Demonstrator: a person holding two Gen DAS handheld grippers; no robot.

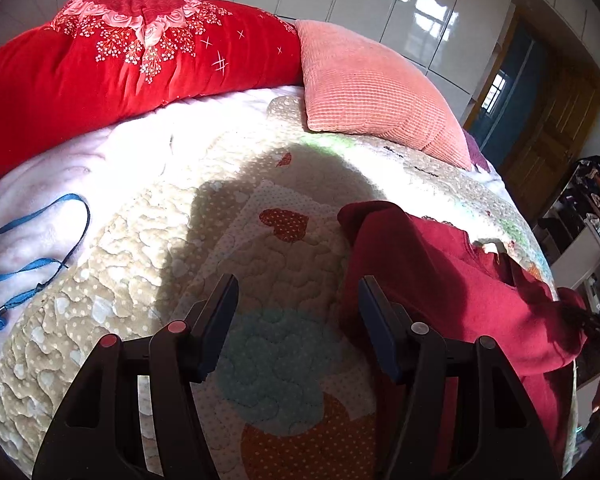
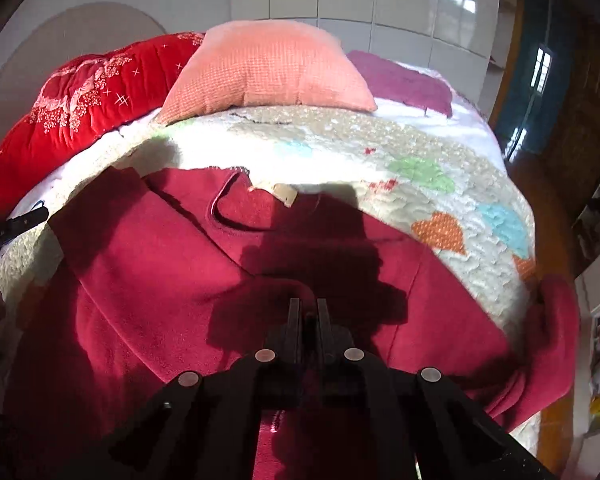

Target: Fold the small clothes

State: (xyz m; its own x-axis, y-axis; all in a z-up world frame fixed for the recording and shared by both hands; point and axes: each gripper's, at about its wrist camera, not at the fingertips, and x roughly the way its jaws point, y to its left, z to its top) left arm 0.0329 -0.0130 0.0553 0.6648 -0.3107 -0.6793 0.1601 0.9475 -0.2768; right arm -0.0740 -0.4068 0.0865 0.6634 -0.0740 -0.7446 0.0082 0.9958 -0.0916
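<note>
My right gripper (image 2: 308,300) has its jaws drawn together with nothing between them, poised over the middle of the dark red top (image 2: 172,280). My left gripper (image 1: 298,284) holds its jaws wide apart and empty above bare quilt (image 1: 148,248), just beside the top's folded sleeve (image 1: 384,220). The top lies spread flat across the near part of the bed, neckline (image 2: 236,212) toward the pillows, its cream label (image 2: 284,194) showing, one sleeve hanging off the bed's right edge. Farther out, a salmon pillow (image 2: 268,68) and a red flowered duvet (image 1: 112,52) sit along the head of the bed. A blue lanyard (image 1: 48,240) rests on the white blanket (image 1: 32,184) near the left edge.
</note>
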